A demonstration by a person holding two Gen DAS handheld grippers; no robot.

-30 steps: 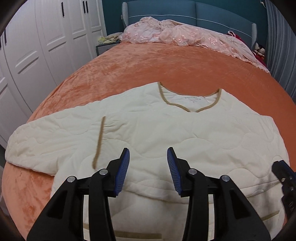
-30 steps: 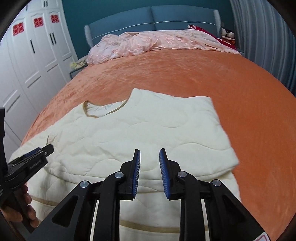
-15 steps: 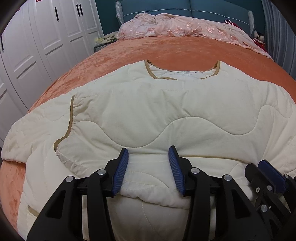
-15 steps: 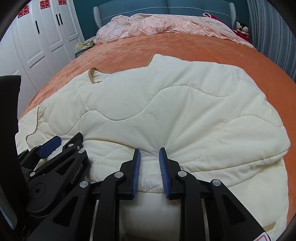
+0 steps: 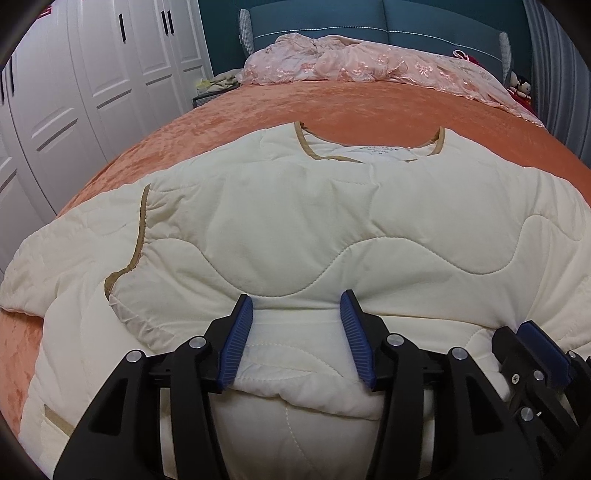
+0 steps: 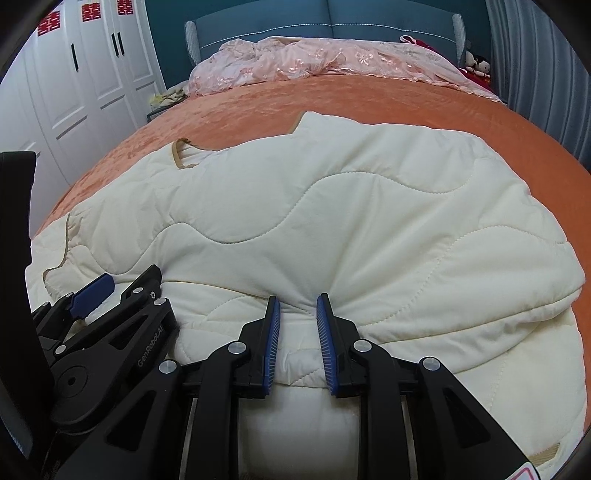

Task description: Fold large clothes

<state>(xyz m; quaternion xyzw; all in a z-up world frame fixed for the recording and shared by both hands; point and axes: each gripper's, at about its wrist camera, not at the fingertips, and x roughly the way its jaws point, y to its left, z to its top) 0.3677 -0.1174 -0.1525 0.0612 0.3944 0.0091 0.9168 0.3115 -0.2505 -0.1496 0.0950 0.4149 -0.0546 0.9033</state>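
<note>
Left wrist view first: one cream quilted top (image 5: 295, 229) spread on the orange bedspread (image 5: 258, 110), neckline (image 5: 369, 151) pointing away from me toward the blue headboard (image 5: 369, 29), so its long axis from hem to collar runs straight up the bed, sleeves out to either side. Lower part is folded up over the body, and the folded edge sits right at my left gripper (image 5: 297, 339). Its jaws have just been opening; they stand fairly wide with the fold between them, and the blue pads (image 5: 236, 347) don't look like they're pressing on it, so no real hold. At the bottom right corner my right gripper (image 5: 535, 350) pokes in, one more blue pad showing. One pile of pink lacy bedding (image 5: 369, 70) up at the head of the bed, one white wardrobe (image 5: 92, 92) along the left.

Right wrist view: same single top (image 6: 332, 221), neck trim (image 6: 181, 155) off to the upper left now, body running diagonally from me toward it. My right gripper (image 6: 297, 339) is narrow, two pads (image 6: 271, 343) pinching a puckered bunch of the folded edge between them. Left gripper (image 6: 92, 291) lies over the fabric at lower left. Wardrobe (image 6: 92, 74) carries three red paper cut-outs (image 6: 88, 11) on its doors.
</note>
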